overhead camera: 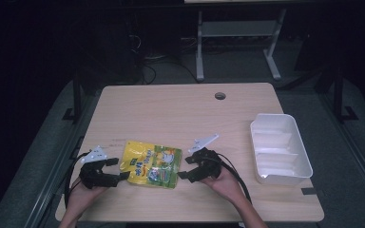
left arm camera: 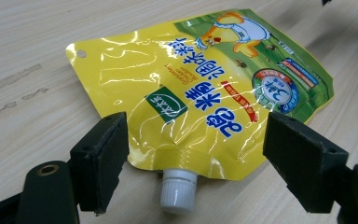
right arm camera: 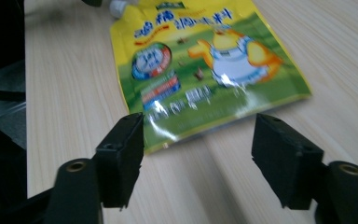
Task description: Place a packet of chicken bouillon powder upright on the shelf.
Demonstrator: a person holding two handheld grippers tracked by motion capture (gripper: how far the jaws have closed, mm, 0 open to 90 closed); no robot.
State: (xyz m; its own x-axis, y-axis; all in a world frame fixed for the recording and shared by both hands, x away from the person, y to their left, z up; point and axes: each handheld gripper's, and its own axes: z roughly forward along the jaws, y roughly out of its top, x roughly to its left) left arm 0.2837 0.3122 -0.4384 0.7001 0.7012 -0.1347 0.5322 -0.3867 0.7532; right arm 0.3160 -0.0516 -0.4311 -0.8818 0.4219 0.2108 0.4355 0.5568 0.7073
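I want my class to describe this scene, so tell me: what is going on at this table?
A person sits at a wooden table with a handheld gripper in each hand. A yellow spouted pouch lies flat between them. The left gripper faces the pouch's white cap end and the right gripper faces its bottom edge. Both are open and neither grips the pouch. An empty white tray sits to the right.
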